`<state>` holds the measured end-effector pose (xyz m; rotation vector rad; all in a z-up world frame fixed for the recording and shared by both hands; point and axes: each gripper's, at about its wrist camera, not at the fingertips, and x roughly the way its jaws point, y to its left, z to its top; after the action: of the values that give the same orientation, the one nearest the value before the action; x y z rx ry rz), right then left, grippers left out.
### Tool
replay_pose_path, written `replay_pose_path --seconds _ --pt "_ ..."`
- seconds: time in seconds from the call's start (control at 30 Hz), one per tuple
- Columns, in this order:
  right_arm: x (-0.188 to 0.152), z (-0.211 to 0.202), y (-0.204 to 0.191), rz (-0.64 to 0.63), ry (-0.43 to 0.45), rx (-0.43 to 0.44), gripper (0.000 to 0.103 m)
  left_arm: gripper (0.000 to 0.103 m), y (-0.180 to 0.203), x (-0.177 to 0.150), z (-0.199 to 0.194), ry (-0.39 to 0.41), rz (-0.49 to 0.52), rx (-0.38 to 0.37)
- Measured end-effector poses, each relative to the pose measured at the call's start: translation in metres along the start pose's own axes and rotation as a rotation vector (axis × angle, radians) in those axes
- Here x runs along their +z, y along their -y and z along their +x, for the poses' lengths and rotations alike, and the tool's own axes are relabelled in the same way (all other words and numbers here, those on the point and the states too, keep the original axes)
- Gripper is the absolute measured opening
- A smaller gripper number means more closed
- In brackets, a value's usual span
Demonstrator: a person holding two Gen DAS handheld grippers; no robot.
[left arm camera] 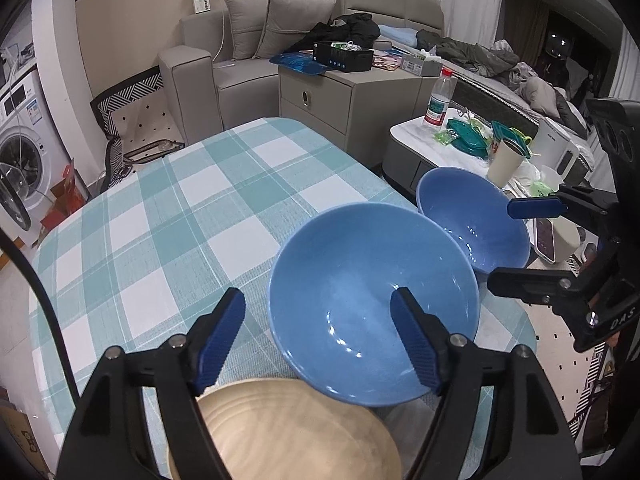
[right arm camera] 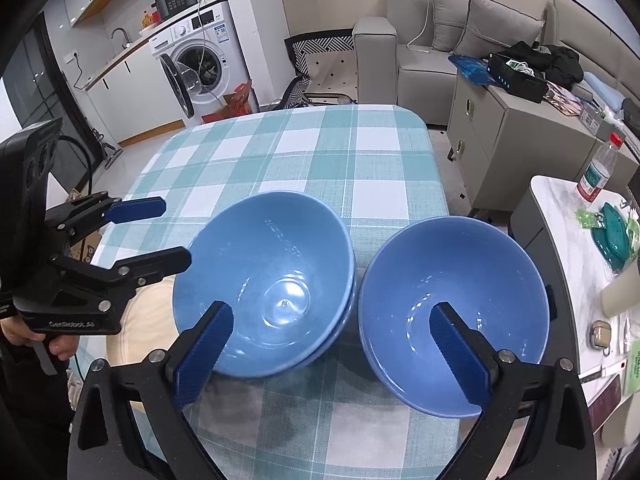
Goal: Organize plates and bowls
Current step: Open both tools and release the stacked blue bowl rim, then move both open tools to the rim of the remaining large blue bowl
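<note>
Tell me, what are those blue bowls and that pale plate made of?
The blue bowls look like glazed ceramic: glossy, with sharp light reflections inside. The pale plate looks like wood or a wood-look finish: matte, with ring-like grain, though blur leaves it open.

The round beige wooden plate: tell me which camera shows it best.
The left wrist view. The round beige wooden plate fills the bottom centre there, its grain visible. The right wrist view catches only a pale sliver behind the left gripper and blue bowl.
</note>
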<state>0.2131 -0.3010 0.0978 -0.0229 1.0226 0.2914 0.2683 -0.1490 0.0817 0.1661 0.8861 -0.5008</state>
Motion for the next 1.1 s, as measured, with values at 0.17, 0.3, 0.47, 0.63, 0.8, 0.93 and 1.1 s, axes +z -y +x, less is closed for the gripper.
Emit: replay_pose_path --seconds 0.17,0.3,0.47,0.63,0.8,0.93,1.1 --pt "-0.003 -0.005 0.003 0.008 0.009 -0.006 0.102 0.076 0.007 0.006 0.002 0.009 0.013 -0.002" --pt "-0.005 -0.01 0.007 0.017 0.018 -0.01 0.102 0.076 0.013 0.009 0.002 0.011 0.024 -0.006" --pt "-0.009 -0.017 0.018 0.042 0.036 -0.025 0.102 0.101 0.018 0.014 -0.001 0.046 0.031 0.003" --pt "-0.016 -0.026 0.033 0.078 0.048 -0.048 0.102 0.101 0.023 0.021 -0.003 0.053 0.045 -0.003" --pt "-0.023 -0.034 0.047 0.116 0.06 -0.066 0.102 0.101 0.03 0.027 -0.002 0.056 0.059 -0.015" --pt "-0.028 -0.039 0.056 0.141 0.069 -0.073 0.102 0.101 0.038 0.033 0.0 0.057 0.07 -0.026" --pt "-0.034 -0.047 0.065 0.163 0.081 -0.082 0.102 0.101 0.047 0.04 0.004 0.055 0.078 -0.036"
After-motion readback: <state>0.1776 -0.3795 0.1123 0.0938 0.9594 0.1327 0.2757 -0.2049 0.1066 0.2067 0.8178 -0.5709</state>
